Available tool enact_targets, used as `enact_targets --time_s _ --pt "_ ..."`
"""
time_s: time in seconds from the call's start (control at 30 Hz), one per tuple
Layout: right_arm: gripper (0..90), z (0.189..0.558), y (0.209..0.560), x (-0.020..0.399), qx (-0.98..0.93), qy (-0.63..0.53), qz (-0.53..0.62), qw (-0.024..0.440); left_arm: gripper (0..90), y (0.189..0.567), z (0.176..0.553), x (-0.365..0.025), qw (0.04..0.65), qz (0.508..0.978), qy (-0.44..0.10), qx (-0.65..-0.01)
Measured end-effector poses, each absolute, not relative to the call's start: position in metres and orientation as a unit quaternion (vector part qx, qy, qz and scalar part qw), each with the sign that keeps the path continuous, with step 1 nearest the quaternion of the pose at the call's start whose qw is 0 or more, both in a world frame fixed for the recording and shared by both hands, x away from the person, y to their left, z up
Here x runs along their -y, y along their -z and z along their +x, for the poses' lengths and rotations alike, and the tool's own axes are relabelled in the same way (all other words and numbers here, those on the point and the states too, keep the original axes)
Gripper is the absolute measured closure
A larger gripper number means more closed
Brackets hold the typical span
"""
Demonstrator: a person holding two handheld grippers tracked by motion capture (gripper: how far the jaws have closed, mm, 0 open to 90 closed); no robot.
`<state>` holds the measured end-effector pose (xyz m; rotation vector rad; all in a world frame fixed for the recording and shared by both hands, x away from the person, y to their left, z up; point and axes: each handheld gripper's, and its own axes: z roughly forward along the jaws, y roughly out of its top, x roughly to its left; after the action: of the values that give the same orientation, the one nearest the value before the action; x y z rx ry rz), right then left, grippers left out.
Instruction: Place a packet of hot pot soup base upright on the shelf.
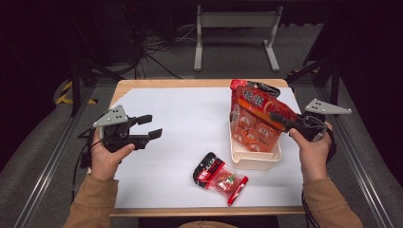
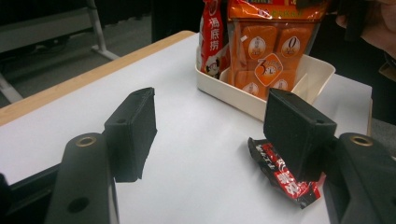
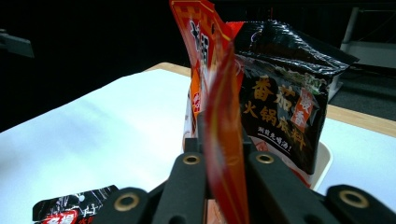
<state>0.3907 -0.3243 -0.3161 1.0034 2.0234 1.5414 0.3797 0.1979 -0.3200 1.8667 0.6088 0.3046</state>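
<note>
On the bench (image 1: 180,123), covered in white with a wooden edge showing at the far and near sides, a cream tray (image 1: 254,159) sits toward three o'clock from the centre. An orange packet (image 1: 256,124) stands upright in the tray, with a red packet (image 1: 236,85) and a dark-topped packet (image 1: 267,88) standing just behind it at the tray's twelve o'clock end. The right claw (image 1: 276,117) reaches in from three o'clock, held in the person's right hand (image 1: 311,147), and its jaws are pressed together on the upper edge of the orange packet; in the right gripper view the thin red-orange film (image 3: 223,140) rises edge-on between the two black jaws, with the black packet (image 3: 285,102) bearing gold characters close behind it. The left claw (image 1: 149,127) is at nine o'clock, held above the bench in the left hand (image 1: 107,156), its jaws spread wide with nothing between them; the left gripper view shows the two black pads well apart over bare white surface. A small black-and-red sachet (image 1: 219,178) with a clear window lies flat at six o'clock, near the tray's near end but apart from it, and it shows beside the far-side pad in the left gripper view (image 2: 285,177).
</note>
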Motion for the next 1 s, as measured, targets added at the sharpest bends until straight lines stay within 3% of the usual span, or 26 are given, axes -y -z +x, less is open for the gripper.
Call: enact_targets --time_s 0.17,0.27,0.6,1.0 --pt "63.4 0.390 0.313 0.328 -0.718 -0.550 0.375 0.202 34.9 0.323 0.379 -0.192 0.538 0.793 -0.123 -0.258" --pt "55.3 0.386 0.310 0.331 -0.718 -0.550 0.375 0.203 34.8 0.324 0.378 -0.190 0.534 0.796 -0.123 -0.257" --pt "42.6 0.362 0.302 0.349 -0.719 -0.546 0.368 0.222 32.1 0.331 0.371 -0.183 0.519 0.808 -0.110 -0.257" --pt "38.6 0.346 0.308 0.372 -0.733 -0.518 0.372 0.236 30.7 0.338 0.365 -0.171 0.505 0.819 -0.105 -0.254"
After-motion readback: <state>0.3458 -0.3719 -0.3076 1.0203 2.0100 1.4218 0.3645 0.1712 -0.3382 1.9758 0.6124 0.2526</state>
